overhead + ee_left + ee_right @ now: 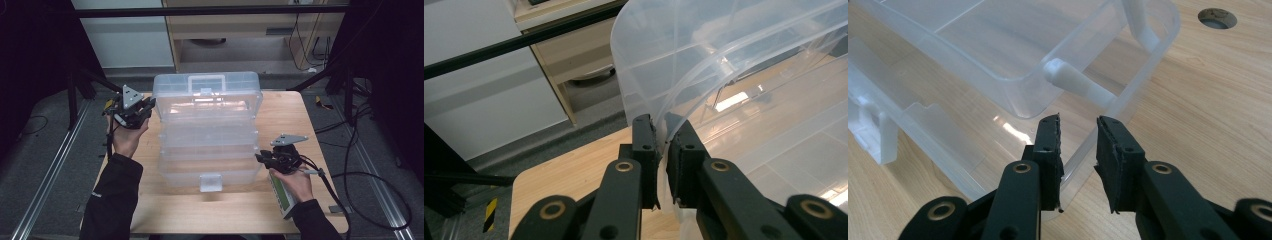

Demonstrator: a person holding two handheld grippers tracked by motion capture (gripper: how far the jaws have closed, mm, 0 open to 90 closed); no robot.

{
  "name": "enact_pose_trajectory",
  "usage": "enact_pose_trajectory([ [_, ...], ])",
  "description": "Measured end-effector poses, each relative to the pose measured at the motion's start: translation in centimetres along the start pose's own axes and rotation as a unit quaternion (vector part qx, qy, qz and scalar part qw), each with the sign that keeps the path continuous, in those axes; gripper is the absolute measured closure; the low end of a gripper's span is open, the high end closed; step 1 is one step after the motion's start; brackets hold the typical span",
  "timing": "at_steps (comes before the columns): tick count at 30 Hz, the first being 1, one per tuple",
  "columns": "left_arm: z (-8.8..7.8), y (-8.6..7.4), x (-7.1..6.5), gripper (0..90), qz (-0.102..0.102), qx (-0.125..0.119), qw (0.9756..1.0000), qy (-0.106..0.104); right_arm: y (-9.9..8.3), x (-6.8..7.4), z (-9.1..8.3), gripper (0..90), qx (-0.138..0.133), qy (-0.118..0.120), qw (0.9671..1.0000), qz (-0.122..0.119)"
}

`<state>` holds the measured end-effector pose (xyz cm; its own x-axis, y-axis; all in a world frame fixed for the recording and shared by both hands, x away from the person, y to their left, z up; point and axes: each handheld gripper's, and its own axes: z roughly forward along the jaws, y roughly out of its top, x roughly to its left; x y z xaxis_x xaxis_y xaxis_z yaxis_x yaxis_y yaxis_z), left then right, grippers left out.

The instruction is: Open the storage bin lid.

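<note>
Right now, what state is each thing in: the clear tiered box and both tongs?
Clear tiered box: opened out, tiers stepped, on the table.
Left tongs: shut on the top tier's edge.
Right tongs: open, straddling the bottom tier's wall, no squeeze visible.

the left gripper (663, 131) has its two black jaws pinched onto the thin curved edge of a clear plastic storage box lid (684, 65), above a light wooden table (574, 172), with a white cabinet (484, 85) and grey floor (589, 97) behind.
</note>
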<state>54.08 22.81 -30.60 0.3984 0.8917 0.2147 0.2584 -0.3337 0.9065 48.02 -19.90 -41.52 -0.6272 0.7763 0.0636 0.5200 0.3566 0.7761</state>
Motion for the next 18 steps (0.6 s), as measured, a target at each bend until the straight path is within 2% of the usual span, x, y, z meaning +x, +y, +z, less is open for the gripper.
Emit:
enact_pose_trajectory([
  [18, 2.0, 1.1, 1.0, 84.3, -0.022, 0.003, 0.9997, 0.000, 0.0, 0.1, 0.0, 72.3, -0.001, -0.003, 1.0000, 0.007],
])
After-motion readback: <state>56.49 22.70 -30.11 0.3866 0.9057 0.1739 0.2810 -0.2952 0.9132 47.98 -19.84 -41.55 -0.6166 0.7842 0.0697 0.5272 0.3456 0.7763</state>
